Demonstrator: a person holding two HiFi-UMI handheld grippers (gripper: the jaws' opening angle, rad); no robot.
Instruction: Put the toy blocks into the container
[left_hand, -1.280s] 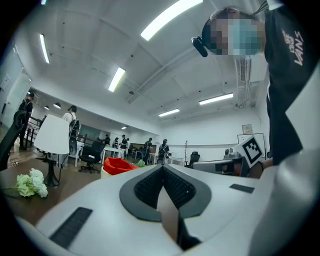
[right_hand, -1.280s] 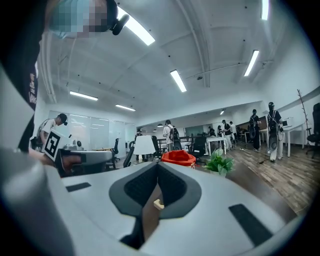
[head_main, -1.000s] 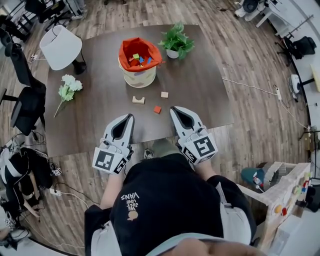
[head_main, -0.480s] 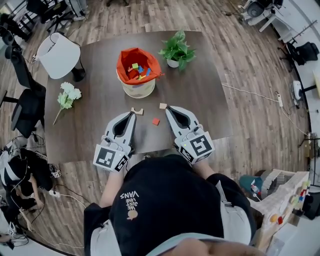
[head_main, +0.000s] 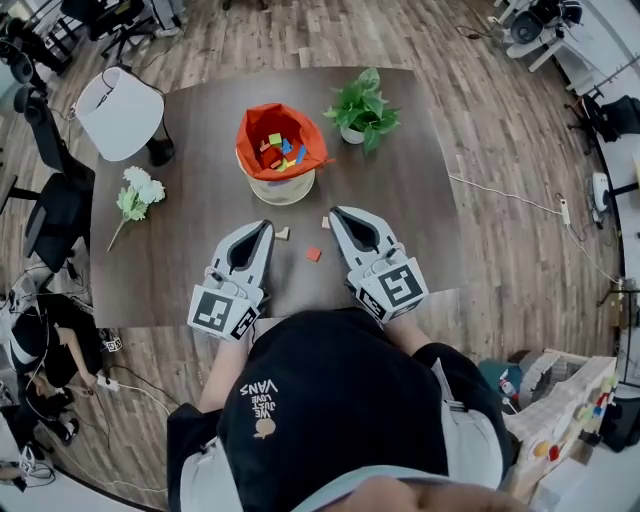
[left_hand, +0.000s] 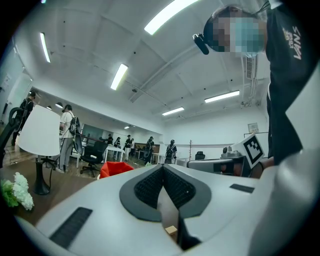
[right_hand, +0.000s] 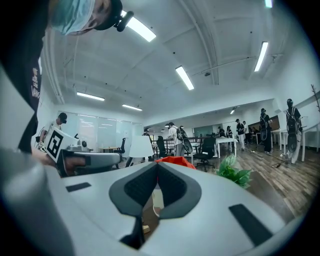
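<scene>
Two hand-held grippers hover low over the dark wooden table (head_main: 400, 200), both aimed at the container (head_main: 278, 180). Left gripper (head_main: 266, 227): jaws pressed together at the tips, nothing pinched; its own view (left_hand: 163, 168) confirms this. Right gripper (head_main: 334, 212): jaws likewise pressed together and empty, as its own view (right_hand: 156, 165) shows.

Three loose blocks lie between the grippers: a tan block (head_main: 283, 233) just beside the left tip, a red block (head_main: 313, 254) nearer the person, and a second tan block (head_main: 326, 222) partly covered by the right tip, its shape unclear. Several coloured blocks (head_main: 280, 152) already sit inside the orange-lined container, too small to count.

In the gripper views the grey housings hide most of the table. Only the container's orange lining (left_hand: 117, 169) (right_hand: 175, 161) rises above them, and a sliver of one tan block (left_hand: 171, 230) shows in the gap beneath the left jaws. The person's torso (head_main: 330, 400) cuts off the table's near edge.
</scene>
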